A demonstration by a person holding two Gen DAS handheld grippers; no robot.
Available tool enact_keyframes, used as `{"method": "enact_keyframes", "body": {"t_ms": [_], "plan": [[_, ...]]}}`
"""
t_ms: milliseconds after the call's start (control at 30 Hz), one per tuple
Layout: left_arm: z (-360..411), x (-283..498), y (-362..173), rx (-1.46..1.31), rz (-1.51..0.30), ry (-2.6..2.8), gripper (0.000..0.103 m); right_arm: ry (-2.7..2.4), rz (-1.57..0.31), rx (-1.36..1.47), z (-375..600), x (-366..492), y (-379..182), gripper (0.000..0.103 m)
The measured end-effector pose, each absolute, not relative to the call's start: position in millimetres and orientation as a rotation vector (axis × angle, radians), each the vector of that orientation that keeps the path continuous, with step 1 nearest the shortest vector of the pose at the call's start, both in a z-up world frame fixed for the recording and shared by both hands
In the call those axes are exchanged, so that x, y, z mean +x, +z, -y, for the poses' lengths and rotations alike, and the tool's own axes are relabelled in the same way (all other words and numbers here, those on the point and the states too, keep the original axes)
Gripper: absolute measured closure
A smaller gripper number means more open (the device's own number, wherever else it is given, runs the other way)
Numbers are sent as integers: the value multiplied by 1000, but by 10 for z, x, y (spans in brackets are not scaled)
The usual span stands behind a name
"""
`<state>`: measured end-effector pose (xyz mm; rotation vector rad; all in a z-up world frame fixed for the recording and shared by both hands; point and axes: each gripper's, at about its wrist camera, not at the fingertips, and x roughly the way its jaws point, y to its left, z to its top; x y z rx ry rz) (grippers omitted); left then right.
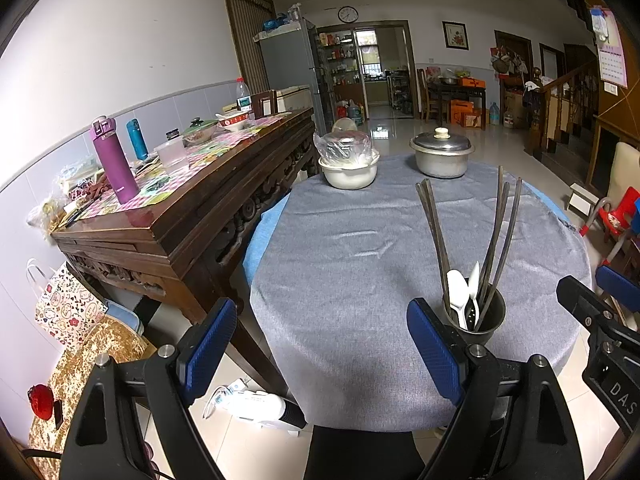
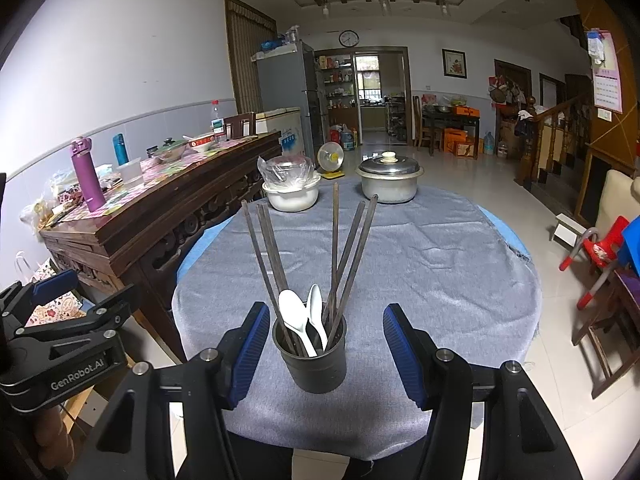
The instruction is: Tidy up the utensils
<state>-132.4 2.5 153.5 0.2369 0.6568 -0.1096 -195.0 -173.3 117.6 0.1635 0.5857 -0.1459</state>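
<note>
A dark utensil cup [image 2: 312, 364] stands near the front edge of the round table, which is covered by a grey cloth [image 2: 420, 264]. In the cup are several dark chopsticks [image 2: 352, 248] and two white spoons [image 2: 294, 316]. My right gripper [image 2: 326, 312] is open, its blue pads on either side of the cup with gaps on both sides. My left gripper [image 1: 320, 320] is open and holds nothing, hovering over the cloth just left of the cup [image 1: 476, 316]. The right gripper [image 1: 592, 284] also shows at the right edge of the left wrist view.
A white bowl with a plastic-wrapped lid [image 2: 290, 192] and a lidded metal pot [image 2: 390, 180] stand at the table's far side. A wooden sideboard [image 1: 180, 216] with bottles and dishes runs along the left wall. A red child's chair [image 2: 600, 252] is on the right.
</note>
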Motion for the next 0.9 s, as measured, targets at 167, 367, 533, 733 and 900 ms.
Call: {"method": "enact_keyframes", "body": {"t_ms": [167,367,533,733,900], "plan": [[-39,-1307,1518,235,-665,-109,16,-143,-591,160,1729,-1928,1162,40],[-42,-1275,1504,233,-674,-105,16,-137,-594,161,1714,-1877,1143,40],[-37,-1239,1474,235,-683,-101,16,-135,-594,161,1710,-1850,1131,40],[-10,-1228,1449,243,-685,-111,16,-129,-598,166,1720,-1804,1089,40],[-7,-1019,1322,224,-723,-152,16,-172,-618,214,1998,-1704,992,40]]}}
